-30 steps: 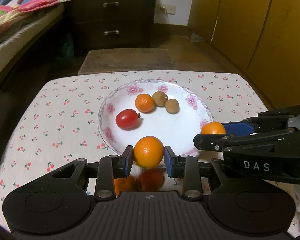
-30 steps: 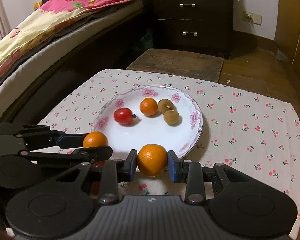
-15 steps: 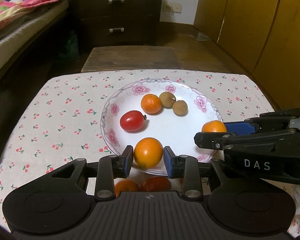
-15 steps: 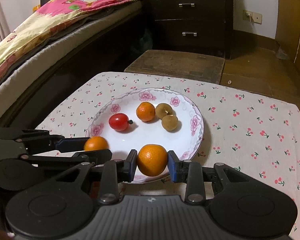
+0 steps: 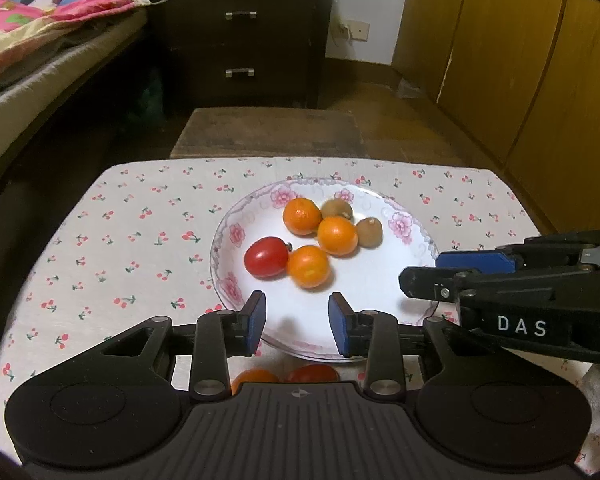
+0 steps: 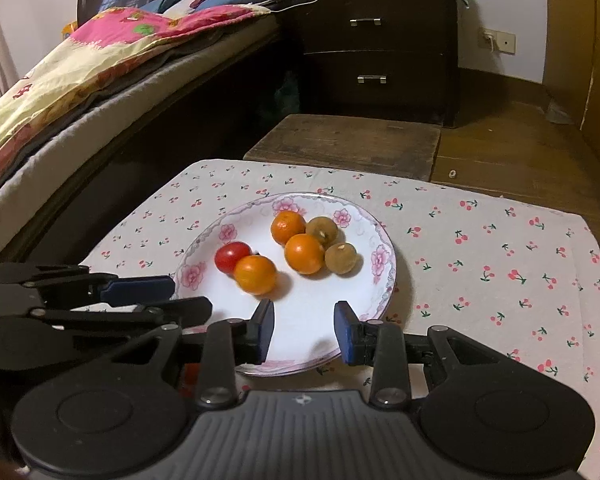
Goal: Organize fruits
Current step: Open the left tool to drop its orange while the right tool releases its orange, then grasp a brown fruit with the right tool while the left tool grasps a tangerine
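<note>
A white floral plate [image 5: 414, 236] [image 6: 384, 276] on the cherry-print cloth holds three oranges [image 5: 308, 266] [image 6: 255, 274], a red tomato [image 5: 266, 257] [image 6: 231, 255] and two brown fruits [image 5: 369, 232] [image 6: 341, 257]. My left gripper [image 5: 297, 322] is open and empty over the plate's near rim. My right gripper [image 6: 305, 330] is open and empty beside it, and shows side-on in the left wrist view [image 5: 460, 274]. An orange [image 5: 254, 378] and a tomato [image 5: 312, 372] lie on the cloth under the left gripper, partly hidden.
The cloth-covered table [image 5: 112, 240] ends at a wooden bench [image 5: 268, 132]. A bed [image 6: 60, 92] runs along the left. A dark dresser [image 6: 380, 48] stands behind. Wooden cabinets [image 5: 540, 80] line the right.
Both grippers have opened and let go of their oranges, which now rest on the plate among the other fruit. Both grippers have drawn back toward the plate's near rim.
</note>
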Motion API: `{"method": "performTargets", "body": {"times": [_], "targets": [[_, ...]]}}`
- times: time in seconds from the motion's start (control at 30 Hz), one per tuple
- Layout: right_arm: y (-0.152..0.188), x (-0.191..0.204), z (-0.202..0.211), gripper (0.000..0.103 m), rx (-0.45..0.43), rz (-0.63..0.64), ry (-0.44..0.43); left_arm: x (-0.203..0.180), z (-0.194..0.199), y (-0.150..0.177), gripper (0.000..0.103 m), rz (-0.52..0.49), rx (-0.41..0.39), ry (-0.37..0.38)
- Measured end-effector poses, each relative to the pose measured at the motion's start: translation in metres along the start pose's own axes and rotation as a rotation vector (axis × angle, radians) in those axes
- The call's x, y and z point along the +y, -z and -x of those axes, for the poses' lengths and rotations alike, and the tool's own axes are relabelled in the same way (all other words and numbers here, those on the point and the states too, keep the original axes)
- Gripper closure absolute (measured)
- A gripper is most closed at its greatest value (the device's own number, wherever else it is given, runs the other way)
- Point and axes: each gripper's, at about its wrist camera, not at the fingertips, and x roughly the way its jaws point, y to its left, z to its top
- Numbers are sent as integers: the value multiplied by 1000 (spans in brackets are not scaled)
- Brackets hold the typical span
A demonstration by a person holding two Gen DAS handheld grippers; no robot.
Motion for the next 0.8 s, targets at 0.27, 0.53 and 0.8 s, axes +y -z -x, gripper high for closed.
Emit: {"method": "performTargets", "body": {"times": [0.27, 0.53, 0.8], "targets": [[8, 12, 12, 69, 4, 20, -14, 6, 11, 7, 59, 5, 2, -4], [30, 35, 23, 69, 40, 63, -53, 16, 26, 19, 57, 9, 7, -12], [52, 50, 20, 69, 100, 95, -79, 29, 39, 32, 56, 34, 14, -6]]}}
